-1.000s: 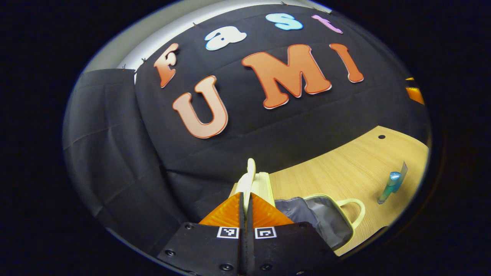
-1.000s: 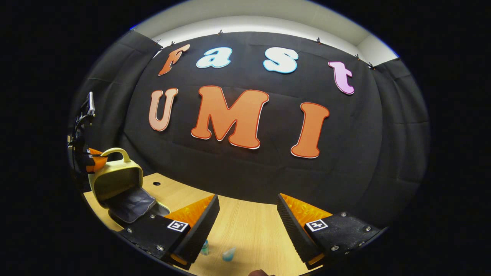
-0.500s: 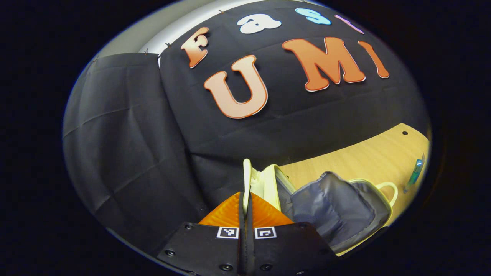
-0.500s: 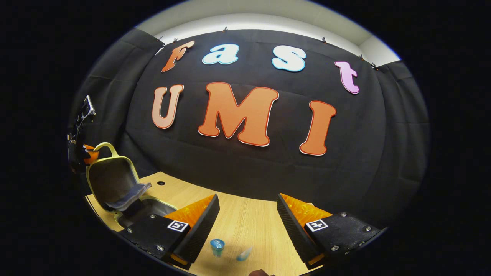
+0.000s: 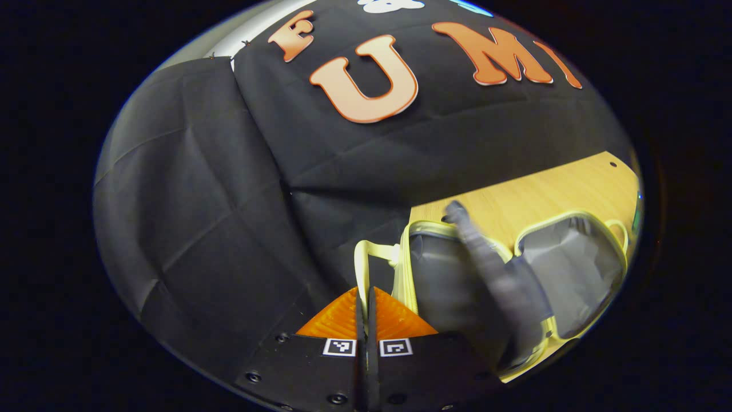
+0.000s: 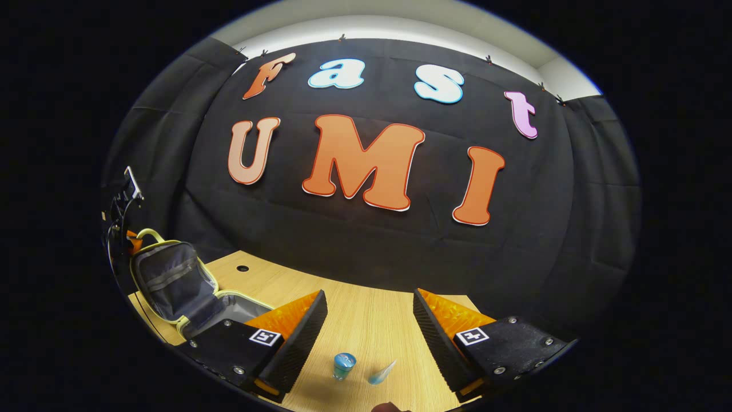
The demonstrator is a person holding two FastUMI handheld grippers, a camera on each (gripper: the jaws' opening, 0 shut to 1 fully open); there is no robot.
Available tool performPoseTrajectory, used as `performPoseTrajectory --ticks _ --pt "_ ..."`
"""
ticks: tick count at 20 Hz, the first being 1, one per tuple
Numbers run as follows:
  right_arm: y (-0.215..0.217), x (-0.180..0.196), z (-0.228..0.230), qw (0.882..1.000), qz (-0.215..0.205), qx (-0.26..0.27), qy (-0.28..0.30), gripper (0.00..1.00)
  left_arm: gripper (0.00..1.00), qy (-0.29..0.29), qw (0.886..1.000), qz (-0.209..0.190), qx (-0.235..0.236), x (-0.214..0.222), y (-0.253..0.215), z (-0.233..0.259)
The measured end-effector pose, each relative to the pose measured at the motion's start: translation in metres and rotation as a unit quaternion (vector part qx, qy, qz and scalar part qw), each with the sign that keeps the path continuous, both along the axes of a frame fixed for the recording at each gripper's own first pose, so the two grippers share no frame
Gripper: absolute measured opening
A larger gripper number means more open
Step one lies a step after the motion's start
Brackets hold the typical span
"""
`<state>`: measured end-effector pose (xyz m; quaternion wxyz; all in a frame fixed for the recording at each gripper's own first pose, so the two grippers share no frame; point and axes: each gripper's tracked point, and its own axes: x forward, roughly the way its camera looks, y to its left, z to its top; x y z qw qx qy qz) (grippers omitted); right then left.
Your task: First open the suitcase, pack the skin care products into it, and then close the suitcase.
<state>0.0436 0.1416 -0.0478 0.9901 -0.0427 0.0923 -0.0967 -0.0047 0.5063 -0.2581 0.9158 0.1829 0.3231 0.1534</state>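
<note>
The suitcase [image 5: 572, 274] is lying open on the wooden table [image 5: 549, 194], and we are looking at it from two sides. In the left gripper view it is sitting low and to the right, with its pale yellow rim going around two gray cloth halves. A floppy gray flap [image 5: 492, 269] is sticking up between the two halves. A pale yellow handle [image 5: 361, 269] on the near half is running right up to our left gripper [image 5: 366, 297]. The two fingers of that gripper are pressed close together and we are seeing almost no gap (the handle seems to be pinched there, but we cannot tell for sure).

In the right gripper view the suitcase [image 6: 171, 286] is far off at the left edge of the table [image 6: 366, 320]. Its lid is standing up and its gray inside is facing us. The other gripper [image 6: 123, 240] is showing small just behind the lid.

Our right gripper [image 6: 369, 320] is hanging over the table with its fingers spread wide apart, and it is holding nothing. Below the gap between the fingers, two skin care things are sitting on the wood. One is a small blue jar [image 6: 344, 365], standing up. Just beside it on the right, a little blue tube [image 6: 382, 373] is lying tilted. Both are well apart from the suitcase.
</note>
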Motion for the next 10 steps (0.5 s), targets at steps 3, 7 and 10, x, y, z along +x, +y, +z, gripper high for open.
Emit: performPoseTrajectory --ticks 3,7,10 --pt "0.004 -0.004 -0.002 1.000 -0.008 0.000 0.007 0.95 0.01 0.034 0.999 0.001 -0.008 -0.004 0.013 -0.040" --pt "0.004 -0.009 -0.011 1.000 -0.011 0.000 0.024 0.95 0.01 0.086 0.996 0.015 -0.024 0.001 0.033 -0.092" --pt "-0.002 -0.013 -0.016 0.999 -0.021 0.008 0.032 0.95 0.11 0.087 0.995 0.038 -0.030 -0.010 0.034 -0.106"
